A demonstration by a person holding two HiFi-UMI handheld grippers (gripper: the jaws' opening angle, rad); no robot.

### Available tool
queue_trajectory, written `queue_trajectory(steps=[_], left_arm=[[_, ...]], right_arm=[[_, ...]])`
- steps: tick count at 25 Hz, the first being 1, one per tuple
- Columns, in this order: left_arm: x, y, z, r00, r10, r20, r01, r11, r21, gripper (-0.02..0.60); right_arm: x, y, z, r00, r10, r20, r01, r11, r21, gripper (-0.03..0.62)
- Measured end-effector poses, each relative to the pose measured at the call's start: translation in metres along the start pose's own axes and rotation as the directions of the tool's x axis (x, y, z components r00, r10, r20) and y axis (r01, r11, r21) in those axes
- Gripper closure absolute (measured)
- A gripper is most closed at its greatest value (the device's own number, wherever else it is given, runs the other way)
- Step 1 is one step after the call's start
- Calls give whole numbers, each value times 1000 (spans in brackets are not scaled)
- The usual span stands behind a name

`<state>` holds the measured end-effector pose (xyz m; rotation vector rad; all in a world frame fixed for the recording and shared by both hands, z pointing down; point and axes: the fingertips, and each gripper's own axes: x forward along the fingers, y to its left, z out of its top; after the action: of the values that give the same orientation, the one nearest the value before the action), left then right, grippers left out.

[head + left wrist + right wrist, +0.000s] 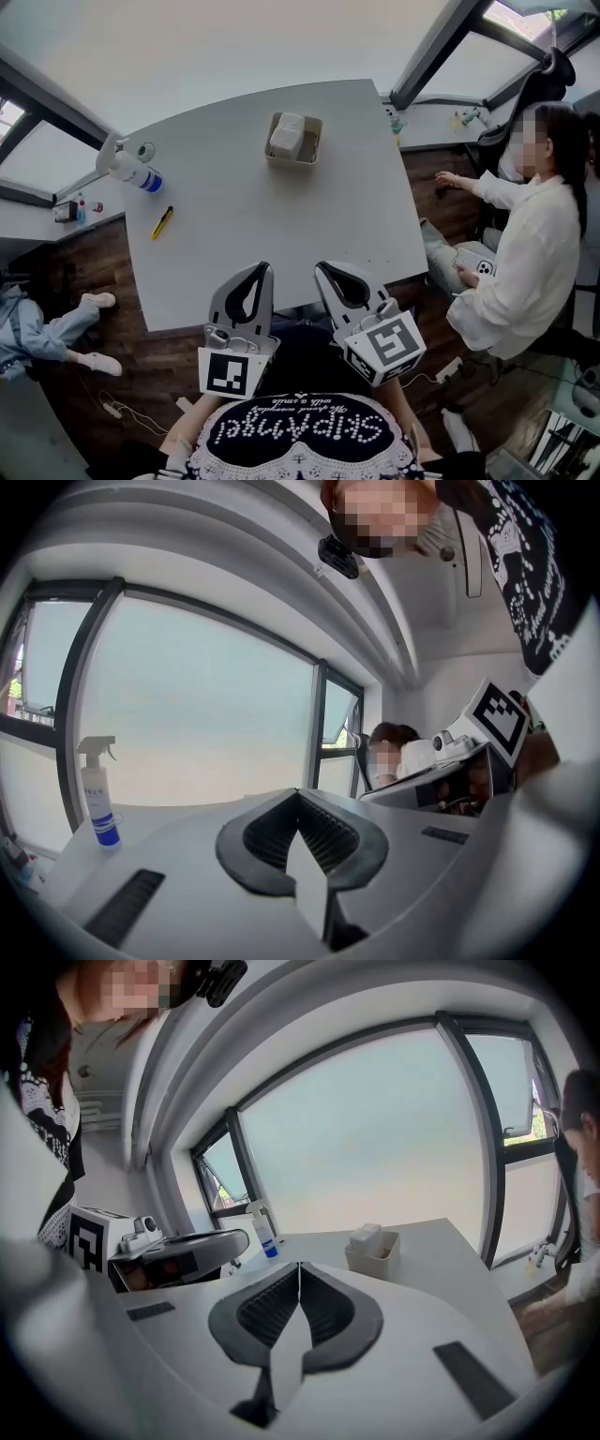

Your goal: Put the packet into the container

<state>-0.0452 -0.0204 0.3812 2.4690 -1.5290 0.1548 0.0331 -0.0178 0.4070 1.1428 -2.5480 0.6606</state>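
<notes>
A tan open container (293, 141) stands at the far middle of the pale grey table (281, 225), with a white packet (287, 134) resting inside it. The right gripper view shows the same container (373, 1255), the packet (366, 1235) sticking out of its top. My left gripper (262, 268) and right gripper (324, 268) hover side by side over the table's near edge, well short of the container. Both are shut, jaws together and nothing between them, as the left gripper (298, 791) and right gripper (300, 1265) show in their own views.
A spray bottle (131, 169) lies at the table's far left corner, and a yellow pen (162, 222) is near the left edge. A person in white (534, 253) sits at the right side. Another person's legs (47, 337) lie on the floor at left.
</notes>
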Motion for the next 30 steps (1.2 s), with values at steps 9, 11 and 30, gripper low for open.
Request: queue_trajectory(steps=[9,11,30], left_arm=[[0,0,1,1000,-13,9,13,1000,0,574],[0,0,1,1000,-16,8,16,1000,-2,574],[-3,15,-3,999,-35,-5,35,999,3,574]], right_arm=[[0,4,1,1000,6,5,-6,1000,-22,579],[0,5,0,1000,4,2,-4,1000,-16,579],[17,16,-5,1000,6,-19,-6,1000,-13,579]])
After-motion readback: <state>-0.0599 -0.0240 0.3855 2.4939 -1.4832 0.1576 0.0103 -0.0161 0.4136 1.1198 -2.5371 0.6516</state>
